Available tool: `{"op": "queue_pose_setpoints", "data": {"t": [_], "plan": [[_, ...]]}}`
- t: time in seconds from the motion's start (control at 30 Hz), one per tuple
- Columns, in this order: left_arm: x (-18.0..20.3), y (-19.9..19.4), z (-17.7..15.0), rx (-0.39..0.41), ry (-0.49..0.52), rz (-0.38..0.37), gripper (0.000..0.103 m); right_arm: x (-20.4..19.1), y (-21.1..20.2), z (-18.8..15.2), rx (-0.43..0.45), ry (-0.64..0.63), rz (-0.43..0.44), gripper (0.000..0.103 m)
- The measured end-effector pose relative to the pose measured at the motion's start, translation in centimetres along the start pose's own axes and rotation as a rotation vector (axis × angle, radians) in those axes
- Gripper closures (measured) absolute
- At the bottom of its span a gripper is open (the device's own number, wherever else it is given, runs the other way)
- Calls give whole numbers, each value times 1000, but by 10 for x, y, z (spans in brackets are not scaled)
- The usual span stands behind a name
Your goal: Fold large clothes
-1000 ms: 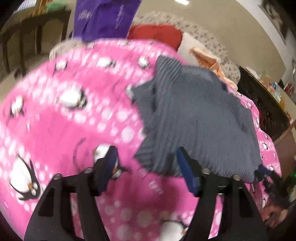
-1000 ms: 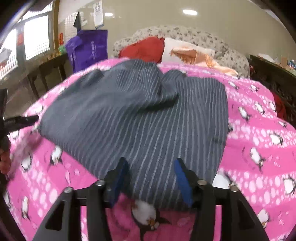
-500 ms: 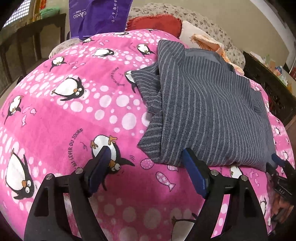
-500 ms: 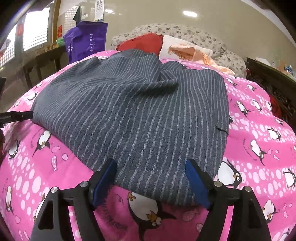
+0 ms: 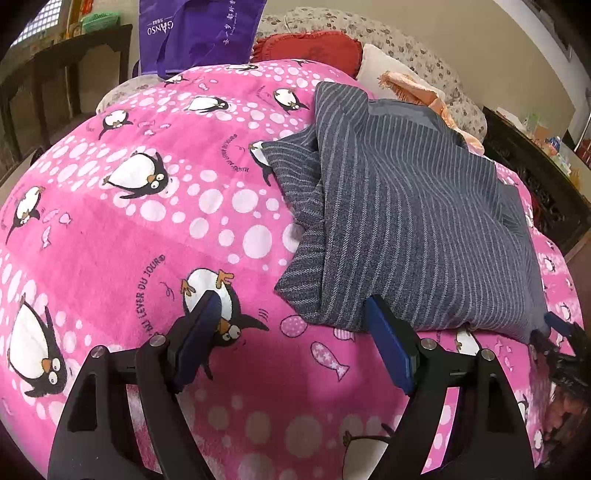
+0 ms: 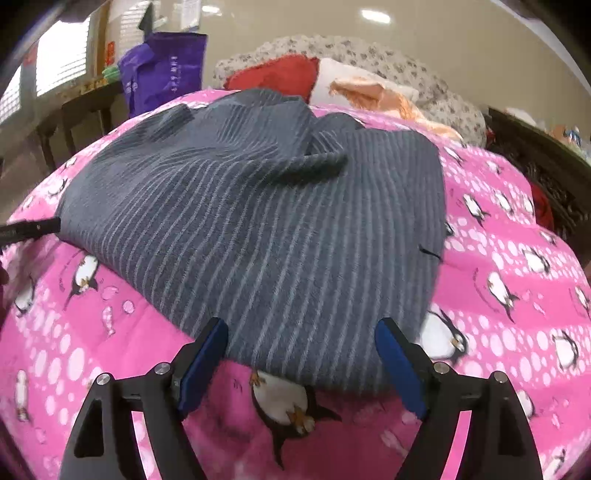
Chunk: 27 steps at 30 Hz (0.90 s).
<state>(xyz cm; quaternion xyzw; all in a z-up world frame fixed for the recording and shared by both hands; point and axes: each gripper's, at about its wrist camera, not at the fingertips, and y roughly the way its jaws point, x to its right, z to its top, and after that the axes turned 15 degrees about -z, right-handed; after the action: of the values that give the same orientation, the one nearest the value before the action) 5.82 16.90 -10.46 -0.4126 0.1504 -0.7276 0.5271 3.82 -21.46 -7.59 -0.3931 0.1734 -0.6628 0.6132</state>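
Observation:
A grey striped garment [image 5: 413,229] lies folded over on a pink penguin blanket [image 5: 147,229]. It also shows in the right wrist view [image 6: 258,229], with a raised fold near its far middle. My left gripper [image 5: 291,317] is open and empty, just in front of the garment's near left corner. My right gripper [image 6: 303,336] is open and empty, its fingers at the garment's near hem. The right gripper's tip shows in the left wrist view [image 5: 557,325] at the garment's near right corner. The left gripper's tip shows at the left edge of the right wrist view [image 6: 29,229].
A red cushion [image 5: 306,48], a white pillow with orange cloth [image 6: 369,92] and a floral headboard [image 5: 388,40] lie at the far end. A purple bag [image 5: 199,29] and a dark wooden table [image 5: 66,77] stand at the far left. Dark furniture [image 5: 535,177] is on the right.
Both grippers have opened wider and drawn back slightly toward the near edge. The garment has settled flat on the blanket.

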Motion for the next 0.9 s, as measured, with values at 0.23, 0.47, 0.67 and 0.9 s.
{"op": "queue_pose_setpoints", "data": {"t": [0.23, 0.47, 0.67, 0.9], "plan": [[-4, -9, 15, -11, -51, -96, 21, 71, 11, -17, -65, 130, -165, 19], [0, 20, 86, -41, -42, -232, 21, 94, 35, -39, -79, 236, -32, 6], [-14, 74, 99, -116, -88, -338, 14, 95, 38, -41, -84, 260, 8, 6], [-23, 83, 120, -124, -123, -385, 12, 100, 43, -40, -91, 280, 38, 6]]}}
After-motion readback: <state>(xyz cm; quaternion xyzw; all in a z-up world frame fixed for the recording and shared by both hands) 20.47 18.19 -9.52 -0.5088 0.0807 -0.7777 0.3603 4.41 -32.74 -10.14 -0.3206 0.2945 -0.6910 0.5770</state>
